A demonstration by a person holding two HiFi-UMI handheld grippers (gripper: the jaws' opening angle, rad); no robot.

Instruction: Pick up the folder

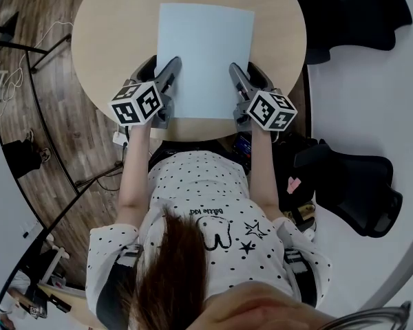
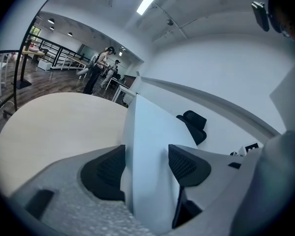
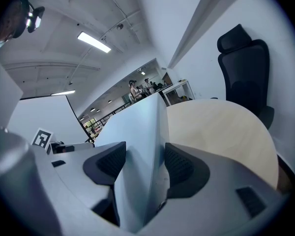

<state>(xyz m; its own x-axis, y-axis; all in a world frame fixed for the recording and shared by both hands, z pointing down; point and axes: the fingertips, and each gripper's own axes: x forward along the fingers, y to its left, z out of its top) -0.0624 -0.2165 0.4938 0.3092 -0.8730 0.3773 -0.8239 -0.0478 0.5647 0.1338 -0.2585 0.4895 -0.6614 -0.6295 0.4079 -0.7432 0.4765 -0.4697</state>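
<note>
Folder (image 1: 205, 53) at the round table's (image 1: 113, 26) near side. My left gripper (image 1: 169, 71) and right gripper (image 1: 235, 74) each pinch a side edge. Two holds, I reckon, so it lifts level without sagging.

Round tabletop (image 1: 110, 26), pale wood, plain finish. One thing was on it: a light blue folder (image 1: 205, 53), set square to the person, covering the middle and reaching almost to the near rim. Bare wood showed on both sides. Whether it lay fully flat could not be told. The left claw (image 1: 172, 66) and right claw (image 1: 234, 71) gripped its near corners.
</note>
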